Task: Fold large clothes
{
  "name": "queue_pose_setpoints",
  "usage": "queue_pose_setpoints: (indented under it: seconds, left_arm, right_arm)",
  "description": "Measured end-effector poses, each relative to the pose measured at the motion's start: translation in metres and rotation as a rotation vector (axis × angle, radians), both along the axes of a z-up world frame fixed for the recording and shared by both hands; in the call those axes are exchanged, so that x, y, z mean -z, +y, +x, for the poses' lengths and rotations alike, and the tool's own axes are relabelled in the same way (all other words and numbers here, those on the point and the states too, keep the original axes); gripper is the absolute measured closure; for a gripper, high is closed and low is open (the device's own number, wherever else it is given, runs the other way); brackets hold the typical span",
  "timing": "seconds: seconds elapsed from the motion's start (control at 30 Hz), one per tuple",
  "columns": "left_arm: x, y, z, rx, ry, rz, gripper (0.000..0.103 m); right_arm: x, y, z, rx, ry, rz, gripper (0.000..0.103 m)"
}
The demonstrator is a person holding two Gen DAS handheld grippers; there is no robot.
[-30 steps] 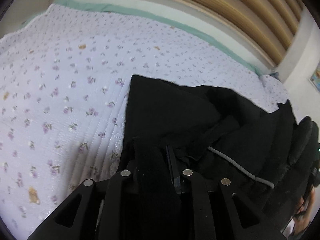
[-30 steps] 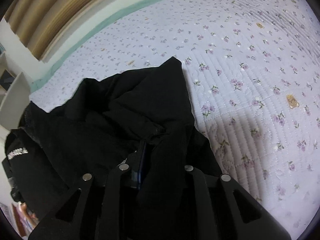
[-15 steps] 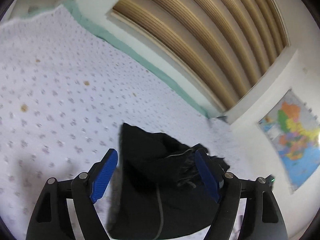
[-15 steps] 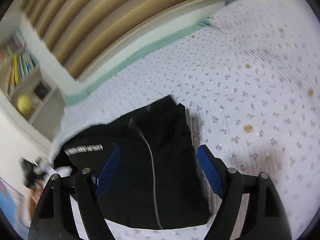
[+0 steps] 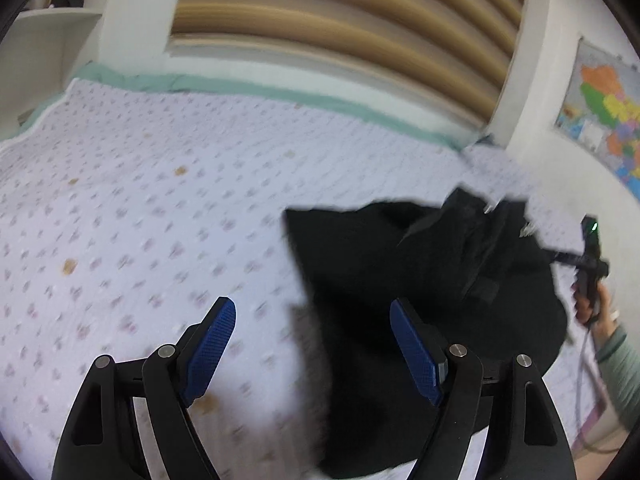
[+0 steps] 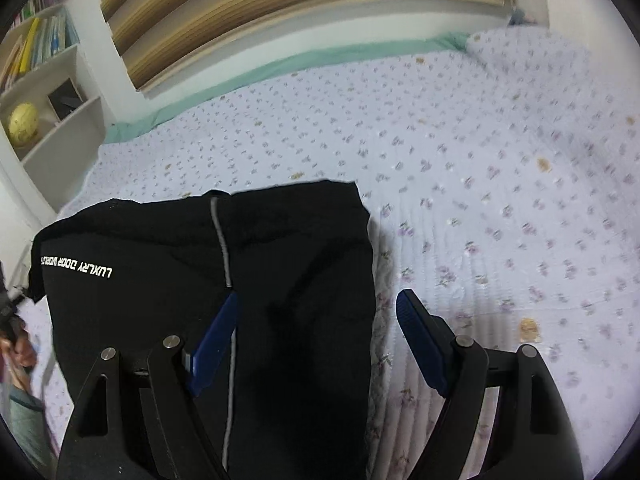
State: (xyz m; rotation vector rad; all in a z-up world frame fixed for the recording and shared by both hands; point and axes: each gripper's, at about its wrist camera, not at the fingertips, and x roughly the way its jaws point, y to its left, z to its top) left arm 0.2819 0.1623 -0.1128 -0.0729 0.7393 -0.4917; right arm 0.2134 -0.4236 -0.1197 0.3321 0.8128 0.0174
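A large black garment (image 6: 288, 264) with white lettering and a grey stripe lies folded on the floral bedspread (image 6: 500, 168). In the left wrist view it (image 5: 384, 272) lies to the right, rumpled at its far end. My left gripper (image 5: 312, 344) is open and empty, above the bedspread at the garment's left edge. My right gripper (image 6: 318, 340) is open and empty, above the garment's right part. The right gripper also shows in the left wrist view (image 5: 588, 256), held in a hand at the far right.
A wooden slatted headboard (image 5: 344, 28) and a white wall run behind the bed. A white bookshelf (image 6: 44, 92) with books and a yellow globe stands at the left. A coloured map (image 5: 604, 116) hangs on the right wall.
Both grippers were shut on the black garment a second ago. They opened, let it go and pulled back and up; the garment now lies on the bed.
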Motion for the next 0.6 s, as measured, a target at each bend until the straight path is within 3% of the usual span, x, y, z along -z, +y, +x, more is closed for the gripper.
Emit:
queue_pose_setpoints:
  seconds: [0.2, 0.27, 0.37, 0.47, 0.5, 0.53, 0.57, 0.6]
  left_arm:
    - [0.0, -0.052, 0.024, 0.09, -0.039, 0.094, 0.022]
    - [0.003, -0.073, 0.045, 0.14, -0.007, 0.113, 0.022]
    - [0.012, -0.085, 0.067, 0.258, 0.059, 0.026, 0.022]
    - [0.016, -0.081, 0.084, 0.278, 0.103, -0.103, 0.022]
    - [0.017, -0.078, 0.089, 0.273, 0.116, -0.153, 0.023]
    - [0.016, -0.075, 0.091, 0.266, 0.119, -0.182, 0.035]
    - [0.015, -0.074, 0.09, 0.258, 0.116, -0.188, 0.063]
    - [0.012, -0.073, 0.089, 0.248, 0.115, -0.185, 0.077]
  right_arm:
    - [0.015, -0.007, 0.017, -0.023, -0.004, 0.047, 0.02]
    - [0.012, -0.007, 0.02, -0.044, -0.022, 0.058, 0.019]
    - [0.008, -0.009, 0.026, -0.085, -0.033, 0.057, 0.009]
    - [0.009, -0.014, 0.045, -0.089, -0.016, 0.058, 0.008]
    - [0.011, -0.015, 0.05, -0.097, -0.006, 0.081, 0.013]
    - [0.014, -0.015, 0.056, -0.11, 0.006, 0.111, 0.021]
    - [0.016, -0.013, 0.062, -0.131, 0.013, 0.136, 0.052]
    - [0.015, -0.009, 0.062, -0.129, 0.012, 0.114, 0.08]
